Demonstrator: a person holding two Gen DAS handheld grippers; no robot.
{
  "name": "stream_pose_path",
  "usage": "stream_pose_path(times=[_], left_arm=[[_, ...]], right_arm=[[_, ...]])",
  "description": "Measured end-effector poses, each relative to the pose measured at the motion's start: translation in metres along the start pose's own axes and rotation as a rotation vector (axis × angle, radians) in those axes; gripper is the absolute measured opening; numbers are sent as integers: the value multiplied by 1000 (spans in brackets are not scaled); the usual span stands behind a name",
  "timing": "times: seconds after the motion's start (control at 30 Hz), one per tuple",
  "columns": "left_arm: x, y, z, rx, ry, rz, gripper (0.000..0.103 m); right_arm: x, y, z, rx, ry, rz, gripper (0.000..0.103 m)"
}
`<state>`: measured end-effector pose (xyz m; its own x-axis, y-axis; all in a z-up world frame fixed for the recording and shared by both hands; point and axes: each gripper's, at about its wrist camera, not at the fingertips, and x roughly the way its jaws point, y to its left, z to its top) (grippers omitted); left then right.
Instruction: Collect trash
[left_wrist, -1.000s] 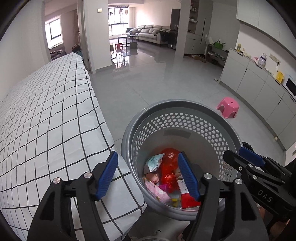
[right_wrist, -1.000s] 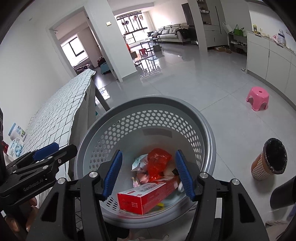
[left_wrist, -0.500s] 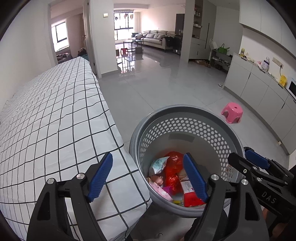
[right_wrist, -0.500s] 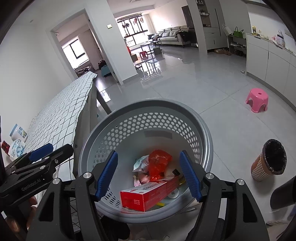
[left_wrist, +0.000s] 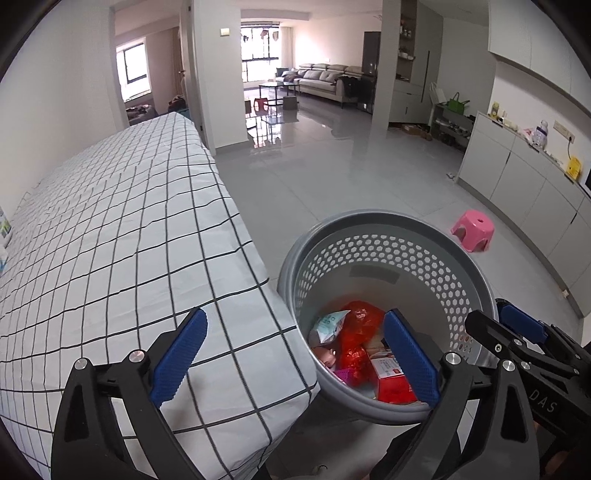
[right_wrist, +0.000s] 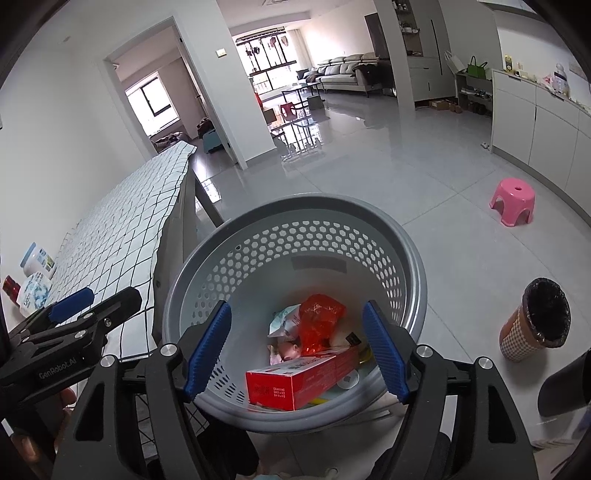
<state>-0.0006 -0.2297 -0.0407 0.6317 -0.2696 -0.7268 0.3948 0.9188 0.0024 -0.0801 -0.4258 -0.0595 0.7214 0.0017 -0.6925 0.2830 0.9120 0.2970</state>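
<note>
Opening above the grey basket (right_wrist: 295, 229), both the left gripper (left_wrist: 295, 356) and right gripper (right_wrist: 297, 345) hold nothing, fingers apart. Red box (right_wrist: 299, 380) lies inside among wrappers, beside the table's corner.

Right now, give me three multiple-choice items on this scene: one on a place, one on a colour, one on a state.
1. Where is the red box?
A. on the table
B. in the basket
C. on the floor by the stool

2. What colour is the stool?
A. pink
B. green
C. black

3. What is between the right gripper's fingers?
A. the red box, clamped
B. a bottle
C. nothing held

Answers:
1. B, since the box lies among wrappers inside the grey basket.
2. A, as the stool on the tiles is plainly pink.
3. C, because the jaws are opening and stand apart above the basket, their pads touching nothing.
</note>
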Motion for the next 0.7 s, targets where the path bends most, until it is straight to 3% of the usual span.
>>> stream_pose_path(times=[0.7], left_arm=[[-11,14,-7,-25,-15,2,97]], right_arm=[[-9,14,-7,-23,-14,1,73]])
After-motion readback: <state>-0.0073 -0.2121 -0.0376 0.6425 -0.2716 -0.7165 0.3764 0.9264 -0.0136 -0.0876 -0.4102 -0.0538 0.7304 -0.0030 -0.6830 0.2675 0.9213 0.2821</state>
